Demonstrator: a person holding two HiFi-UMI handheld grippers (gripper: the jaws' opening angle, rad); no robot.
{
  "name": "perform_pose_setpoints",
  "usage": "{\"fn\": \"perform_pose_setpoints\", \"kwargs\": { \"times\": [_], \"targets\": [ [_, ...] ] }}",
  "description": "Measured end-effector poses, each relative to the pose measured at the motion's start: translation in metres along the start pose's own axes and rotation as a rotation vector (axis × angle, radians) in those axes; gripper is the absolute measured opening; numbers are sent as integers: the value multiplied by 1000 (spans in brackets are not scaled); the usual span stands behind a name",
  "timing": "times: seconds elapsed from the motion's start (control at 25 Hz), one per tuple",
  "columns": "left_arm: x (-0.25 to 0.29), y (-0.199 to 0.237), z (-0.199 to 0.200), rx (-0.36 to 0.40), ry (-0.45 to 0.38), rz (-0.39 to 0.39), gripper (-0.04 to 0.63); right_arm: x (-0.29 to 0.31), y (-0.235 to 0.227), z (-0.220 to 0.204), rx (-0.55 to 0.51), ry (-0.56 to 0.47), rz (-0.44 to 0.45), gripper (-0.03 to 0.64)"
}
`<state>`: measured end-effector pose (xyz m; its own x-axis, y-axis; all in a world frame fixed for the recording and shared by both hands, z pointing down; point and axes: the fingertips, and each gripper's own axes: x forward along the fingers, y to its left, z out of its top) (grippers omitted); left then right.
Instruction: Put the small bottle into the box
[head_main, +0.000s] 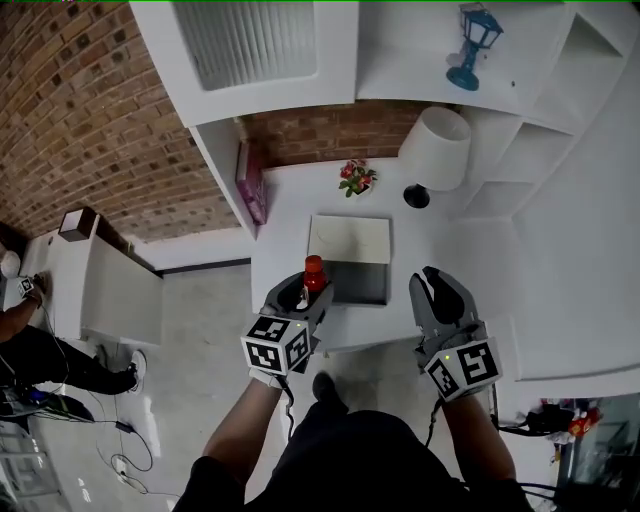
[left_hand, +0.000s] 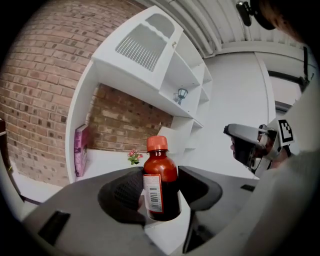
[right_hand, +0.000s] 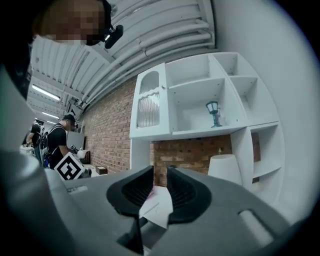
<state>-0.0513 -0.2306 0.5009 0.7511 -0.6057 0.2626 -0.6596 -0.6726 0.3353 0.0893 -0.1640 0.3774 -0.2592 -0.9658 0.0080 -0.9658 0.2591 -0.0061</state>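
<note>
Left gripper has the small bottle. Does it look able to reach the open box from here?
Probably yes. The left gripper, shut on the small bottle, is right at the box. The box's lid is open, its inside looks bare, and the right gripper stands off to the side.

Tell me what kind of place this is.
Likely a staged home corner inside a lab or studio: a white built-in shelf-and-desk unit against a red brick wall holds a white cone-shaped table lamp and a blue lantern ornament, under a ribbed white industrial ceiling.
</note>
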Motion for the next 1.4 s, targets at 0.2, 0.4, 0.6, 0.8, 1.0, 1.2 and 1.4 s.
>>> {"fn": "perform_pose_setpoints", "kwargs": {
  "times": [0.2, 0.4, 0.6, 0.8, 1.0, 1.2, 1.4],
  "targets": [
    [32, 30, -19, -23, 77, -22, 215, 29, -2, -16, 5, 38, -31, 83],
    [65, 43, -47, -44, 193, -17, 215, 49, -19, -30, 22, 59, -44, 80],
    [93, 50, -77, -72, 299, 7, 215, 70, -40, -39, 56, 61, -11, 77],
    [121, 50, -117, -106, 408, 65, 215, 86, -74, -41, 69, 56, 46, 61],
    [145, 49, -153, -71, 524, 128, 215, 103, -110, -43, 92, 40, 86, 60],
    [164, 53, -177, -46, 610, 189, 216, 113, -142, -58, 120, 66, 105, 55],
    [166, 65, -200, -14, 730, 278, 216, 118, -166, -64, 136, 70, 119, 49]
  ]
}}
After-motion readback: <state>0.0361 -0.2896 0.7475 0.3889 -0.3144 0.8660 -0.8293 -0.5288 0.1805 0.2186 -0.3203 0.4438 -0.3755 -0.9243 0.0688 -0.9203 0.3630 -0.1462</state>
